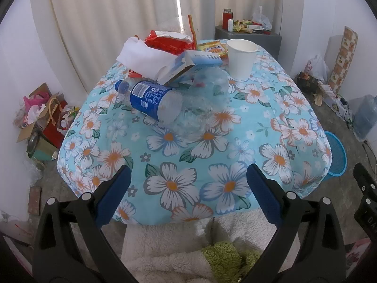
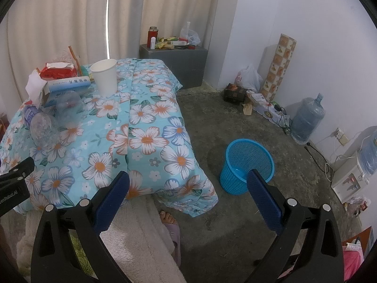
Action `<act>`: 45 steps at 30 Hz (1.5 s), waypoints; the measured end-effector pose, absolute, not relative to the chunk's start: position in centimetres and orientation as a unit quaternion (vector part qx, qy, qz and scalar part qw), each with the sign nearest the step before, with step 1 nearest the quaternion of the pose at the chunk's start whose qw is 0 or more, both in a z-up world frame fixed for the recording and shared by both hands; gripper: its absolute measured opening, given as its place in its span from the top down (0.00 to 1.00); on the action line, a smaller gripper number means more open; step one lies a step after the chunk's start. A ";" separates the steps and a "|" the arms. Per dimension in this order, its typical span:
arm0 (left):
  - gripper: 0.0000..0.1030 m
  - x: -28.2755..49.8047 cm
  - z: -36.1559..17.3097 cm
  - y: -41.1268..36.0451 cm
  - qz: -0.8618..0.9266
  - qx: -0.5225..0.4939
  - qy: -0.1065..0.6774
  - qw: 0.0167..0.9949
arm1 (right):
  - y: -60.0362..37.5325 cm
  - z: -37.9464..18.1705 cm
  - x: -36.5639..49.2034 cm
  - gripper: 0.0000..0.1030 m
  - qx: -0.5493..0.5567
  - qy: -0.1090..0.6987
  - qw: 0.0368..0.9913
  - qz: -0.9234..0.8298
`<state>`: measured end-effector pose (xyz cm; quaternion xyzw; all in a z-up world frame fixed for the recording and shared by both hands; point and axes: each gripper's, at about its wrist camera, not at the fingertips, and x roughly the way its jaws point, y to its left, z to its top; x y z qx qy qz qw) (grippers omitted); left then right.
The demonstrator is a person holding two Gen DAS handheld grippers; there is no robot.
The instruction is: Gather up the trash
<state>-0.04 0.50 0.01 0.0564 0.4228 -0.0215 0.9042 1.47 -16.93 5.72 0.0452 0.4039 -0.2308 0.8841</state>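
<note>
Both grippers gape wide, holding nothing; blue-label bottle (image 1: 150, 99) lies on its side ahead of left gripper (image 1: 188, 188), long axis slanting across its jaws, farther left of right gripper (image 2: 188, 188).

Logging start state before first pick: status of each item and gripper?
left gripper: open, empty
right gripper: open, empty
blue-label bottle: on its side
clear bottle: lying down, crushed
paper cup: upright
blue basket: upright on floor, looks empty
</note>
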 end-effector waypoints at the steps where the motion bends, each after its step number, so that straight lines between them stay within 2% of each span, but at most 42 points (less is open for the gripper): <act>1: 0.09 0.0 0.0 0.5 -0.021 0.056 0.423 0.904 | -16.9 5.7 1.5 0.06 0.045 0.404 0.884 -0.231; 45: 0.09 -0.1 0.0 1.6 -0.019 0.060 0.428 0.902 | -16.9 5.2 1.9 0.06 0.048 0.407 0.883 -0.230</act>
